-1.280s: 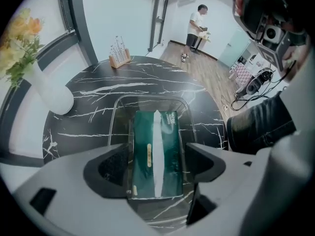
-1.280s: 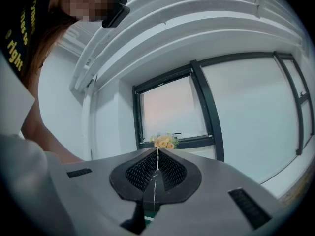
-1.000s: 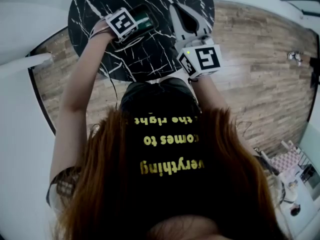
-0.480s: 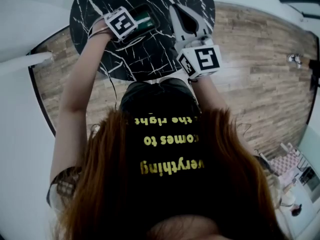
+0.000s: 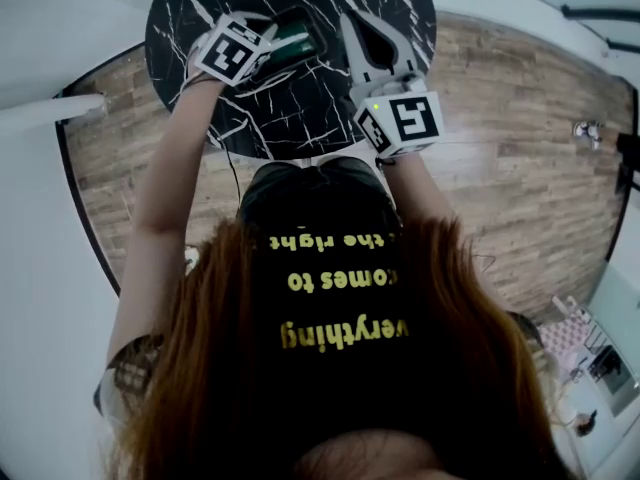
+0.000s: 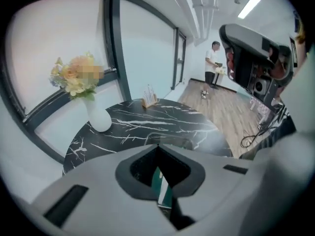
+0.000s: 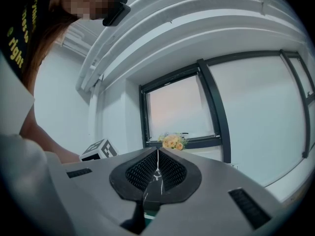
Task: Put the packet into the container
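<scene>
1. Marble, black with white veins, is seen as the top of the round table [image 5: 290, 108], and every place below is given from this table.
2. At the table's left edge a white vase [image 6: 98, 117] with pale flowers [image 6: 74, 80] is stood, as shown in the left gripper view.
3. Above the left part of the table the left gripper [image 5: 272, 40] is held. Its jaws are closed on the green packet [image 6: 160, 187], which is seen edge-on between them, so the packet is lifted off the table top.
4. On the table, just ahead of these jaws, a faint clear-walled outline [image 6: 170, 140] is seen. It seems to be the container, but this cannot be told with certainty. The packet is not inside it.
5. At the far edge of the table a small wooden holder [image 6: 149, 100] is placed.
6. Above the right part of the table the right gripper [image 7: 157, 154] is held, apart from the left one. Its jaws are pressed together to a very thin slit and nothing is gripped. A green strip is seen low behind the jaws, but what it is cannot be told.
</scene>
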`<act>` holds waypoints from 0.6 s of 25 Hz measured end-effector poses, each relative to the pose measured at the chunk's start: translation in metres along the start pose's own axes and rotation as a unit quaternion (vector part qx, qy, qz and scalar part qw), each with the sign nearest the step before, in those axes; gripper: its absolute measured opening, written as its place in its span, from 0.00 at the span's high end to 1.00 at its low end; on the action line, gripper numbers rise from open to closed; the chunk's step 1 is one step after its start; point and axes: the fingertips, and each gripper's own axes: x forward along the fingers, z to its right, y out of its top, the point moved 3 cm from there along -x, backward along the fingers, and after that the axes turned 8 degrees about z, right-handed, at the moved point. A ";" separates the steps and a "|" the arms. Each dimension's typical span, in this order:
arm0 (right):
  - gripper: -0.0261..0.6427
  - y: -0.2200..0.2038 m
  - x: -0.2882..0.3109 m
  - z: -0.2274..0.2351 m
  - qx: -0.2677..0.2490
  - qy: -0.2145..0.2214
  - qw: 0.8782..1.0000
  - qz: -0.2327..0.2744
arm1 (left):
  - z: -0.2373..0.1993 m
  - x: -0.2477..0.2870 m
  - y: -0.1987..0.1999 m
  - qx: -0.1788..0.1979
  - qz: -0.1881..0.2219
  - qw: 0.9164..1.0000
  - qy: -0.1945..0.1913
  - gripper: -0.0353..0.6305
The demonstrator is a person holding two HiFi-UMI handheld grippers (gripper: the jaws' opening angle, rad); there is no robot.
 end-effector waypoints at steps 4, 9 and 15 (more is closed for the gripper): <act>0.93 -0.002 0.004 -0.008 -0.002 0.013 1.000 -0.003 | -0.007 -0.024 0.020 -0.044 0.100 0.993 0.040 0.95; 0.93 -0.002 0.010 -0.020 -0.007 0.029 1.000 -0.007 | -0.009 -0.065 0.050 -0.080 0.250 0.962 0.080 0.95; 0.93 -0.002 0.017 -0.033 -0.016 0.044 0.999 -0.008 | 0.003 -0.103 0.067 -0.063 0.364 0.922 0.118 0.95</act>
